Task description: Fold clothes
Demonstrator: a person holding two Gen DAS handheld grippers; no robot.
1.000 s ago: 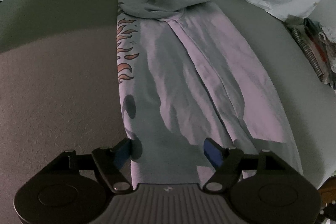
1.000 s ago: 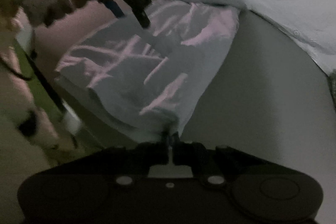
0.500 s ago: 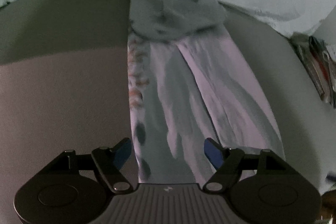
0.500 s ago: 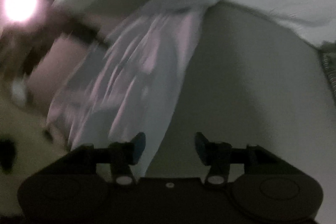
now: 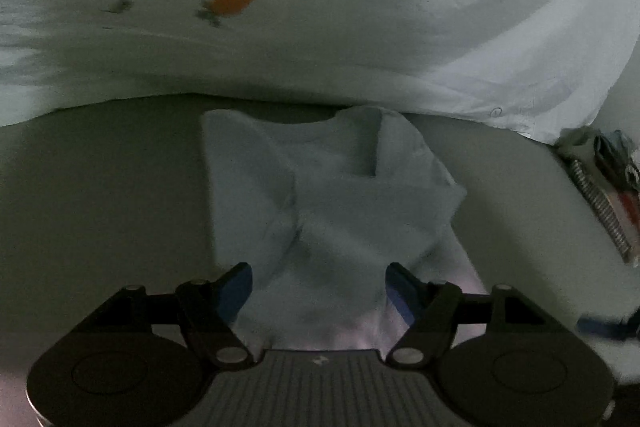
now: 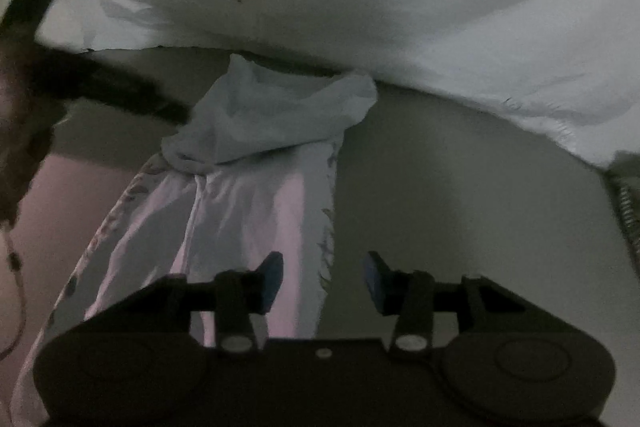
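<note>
Lying ahead: shirt (image 5: 332,211) | left hand-held gripper (image 5: 319,281) wide, empty | right hand-held gripper (image 6: 322,277) parted, empty

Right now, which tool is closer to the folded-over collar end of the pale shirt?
Left. The left tool sits over the shirt near that end; the right tool hangs farther back at its edge.

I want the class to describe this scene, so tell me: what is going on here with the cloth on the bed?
A person is folding a pale lilac cotton garment lying lengthwise on a grey bed sheet. Both sleeves are already folded in across its top. The left hand-held gripper hovers open over the garment. The right hand-held gripper has just been narrowing its jaws and holds nothing, at the garment's right edge. A white carrot-print duvet lies bunched beyond.
</note>
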